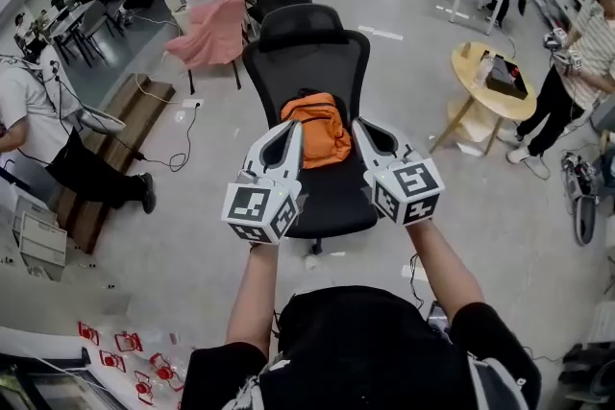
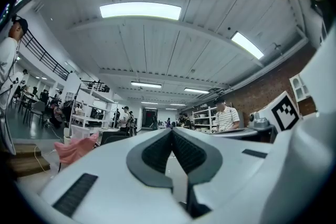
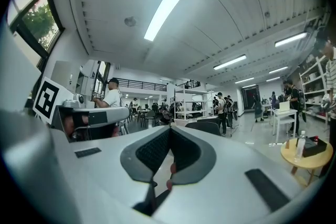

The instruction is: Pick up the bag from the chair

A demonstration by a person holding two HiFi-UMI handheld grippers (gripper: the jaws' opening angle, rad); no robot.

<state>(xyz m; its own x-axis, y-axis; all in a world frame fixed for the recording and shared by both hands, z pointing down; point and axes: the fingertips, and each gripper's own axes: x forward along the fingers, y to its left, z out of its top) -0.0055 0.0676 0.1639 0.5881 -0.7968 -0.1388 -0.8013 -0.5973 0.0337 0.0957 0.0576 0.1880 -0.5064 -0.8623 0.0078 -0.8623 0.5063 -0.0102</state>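
An orange bag (image 1: 319, 126) lies on the seat of a black office chair (image 1: 309, 62), against its mesh backrest. Both grippers hover above the seat's front, held level and side by side. My left gripper (image 1: 294, 128) is shut, its tips just left of the bag. My right gripper (image 1: 357, 126) is shut too, its tips just right of the bag. Neither holds anything. In the left gripper view the jaws of the left gripper (image 2: 172, 130) meet with nothing between them; the right gripper (image 3: 169, 130) looks the same in its own view. The bag does not show in either gripper view.
A pink cloth (image 1: 213, 29) hangs over a second chair behind. A round wooden table (image 1: 492, 82) stands at the right with a person (image 1: 577, 62) next to it. Another person (image 1: 38, 125) crouches at the left by a wooden platform (image 1: 115, 144). Cables run over the floor.
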